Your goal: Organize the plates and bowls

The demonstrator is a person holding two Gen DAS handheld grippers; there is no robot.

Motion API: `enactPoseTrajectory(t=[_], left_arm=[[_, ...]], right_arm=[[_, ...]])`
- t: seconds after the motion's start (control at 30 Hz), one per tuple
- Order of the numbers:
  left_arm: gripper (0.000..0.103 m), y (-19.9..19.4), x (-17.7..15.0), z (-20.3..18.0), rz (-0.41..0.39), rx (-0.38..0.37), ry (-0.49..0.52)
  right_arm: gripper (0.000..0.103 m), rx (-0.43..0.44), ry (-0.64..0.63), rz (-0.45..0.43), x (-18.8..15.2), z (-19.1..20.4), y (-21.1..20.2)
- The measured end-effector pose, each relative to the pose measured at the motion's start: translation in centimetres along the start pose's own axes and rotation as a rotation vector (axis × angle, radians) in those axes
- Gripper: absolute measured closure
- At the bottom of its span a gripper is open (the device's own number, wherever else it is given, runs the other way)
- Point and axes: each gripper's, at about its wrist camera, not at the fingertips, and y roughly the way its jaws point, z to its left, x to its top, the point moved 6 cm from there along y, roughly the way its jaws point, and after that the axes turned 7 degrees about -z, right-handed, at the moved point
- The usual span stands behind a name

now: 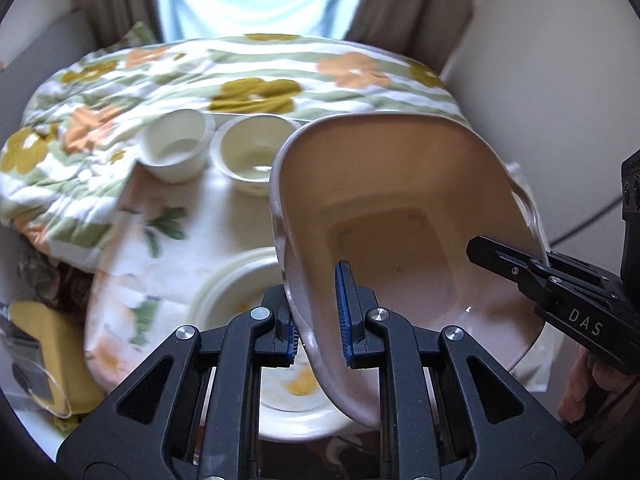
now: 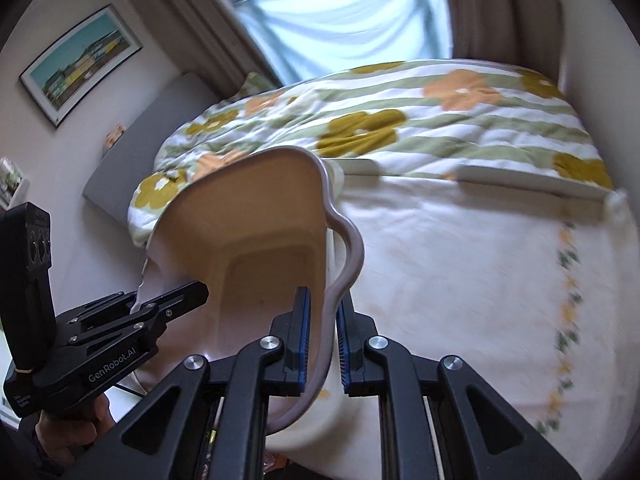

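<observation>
A: Pink square dish (image 1: pixel 400 208) is lifted and tilted, gripped from both sides. Left hand-held gripper (image 1: pixel 320 320) clamps its near-left rim, one pad inside, one outside. Right hand-held gripper (image 2: pixel 323 340) pinches the opposite rim the same way, beside the loop handle (image 2: pixel 352 252).

B: Why two grips?

A: Judgement: the dish is wide and deep; opposite grips stop it swinging. Both tools point forward and slightly down, dish mouth facing the cameras.

B: Where does it sit relative to the rest?

A: Above a cream plate (image 1: pixel 224 280) at 7 o'clock in the left view. Two small white bowls (image 1: pixel 176 148) stand at 10 o'clock on the floral cloth (image 1: pixel 168 240). Likely being stacked onto the plate.
</observation>
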Motion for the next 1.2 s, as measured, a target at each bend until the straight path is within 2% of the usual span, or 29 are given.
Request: enactPoseTrajectory(t=[0.23, 0.43, 0.57, 0.8, 1.2], left_arm=[[0.089, 3.3, -3.5, -10.8, 0.085, -0.154, 0.068], [0.089, 7.5, -6.4, -16.0, 0.146, -0.198, 0.117], [0.089, 10.0, -7.9, -17.1, 0.177, -0.200, 0.135], [0.089, 12.8, -8.8, -17.5, 0.190, -0.186, 0.137], [0.088, 13.1, -8.8, -17.9, 0.148, -0.146, 0.188]], right_arm=[[0.091, -0.144, 0.116, -0.022, -3.6, -8.4, -6.0], [0.092, -0.212, 0.183, -0.017, -6.2, -14.5, -6.5], [0.092, -0.220, 0.221, -0.016, -7.7, -17.3, -5.5], [0.092, -0.213, 0.254, -0.028, -9.1, -19.5, -4.4], [0.092, -0.192, 0.294, -0.028, -10.7, -20.3, -3.7]])
